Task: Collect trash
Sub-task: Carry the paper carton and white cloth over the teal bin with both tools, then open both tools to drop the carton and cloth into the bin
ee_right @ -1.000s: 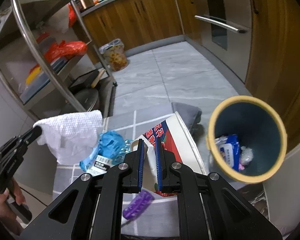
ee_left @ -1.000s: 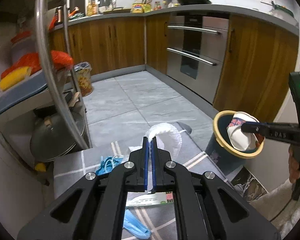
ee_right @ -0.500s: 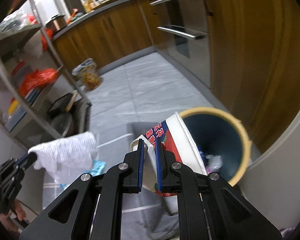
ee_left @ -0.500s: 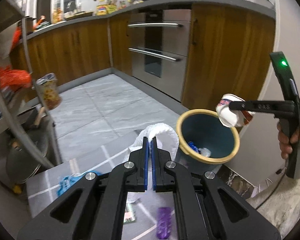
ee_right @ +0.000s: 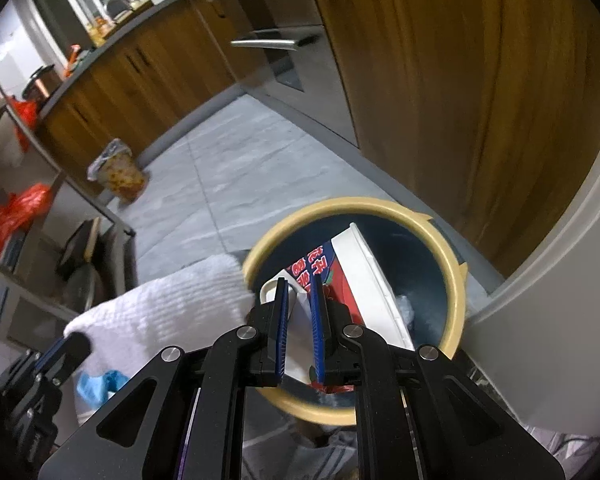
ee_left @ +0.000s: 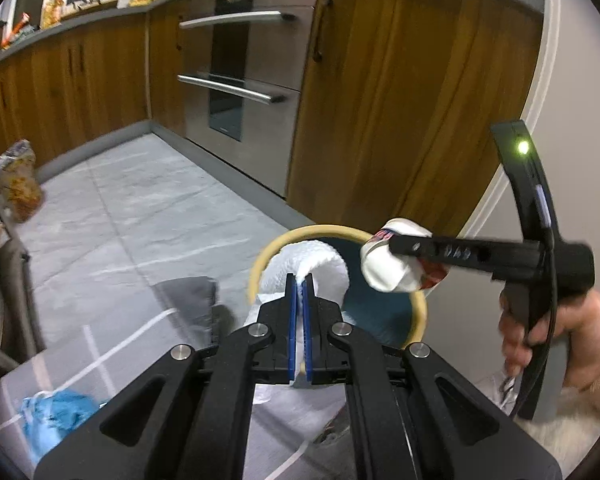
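The left hand-held gripper [ee_left: 300, 280] is clenched on a crumpled white paper towel [ee_left: 312, 264], soft and nearly weightless. It bulges in a loop just ahead of the fingertips and hangs over the near-left rim of the round dark-teal waste bin with a cream rim [ee_right: 456, 276]. A wad like this gives under the pads and is best pinched through a thick fold, as it is here; it will probably drop slowly and may cling to the pads or catch on the rim.

The right hand-held gripper [ee_right: 300, 292] is grasping a crushed white paper cup with red and blue print [ee_right: 360, 272] by its flattened wall. The cup is light and thin-walled and already deformed, so a grip across the folded wall holds better than one on the lip. Most of it lies ahead of the fingers, over the bin's open mouth, where some wrappers [ee_right: 406, 306] already lie at the bottom.

A second ago the bin stood off to the right of both grippers, with the towel over the grey mat [ee_left: 112, 344] and the cup short of the rim. Now both pieces are at the bin, the cup inside the rim's outline and the towel at its edge. Both grips are unchanged. A blue plastic bag [ee_left: 56, 412] remains on the mat, behind and left of the left hand-held gripper.
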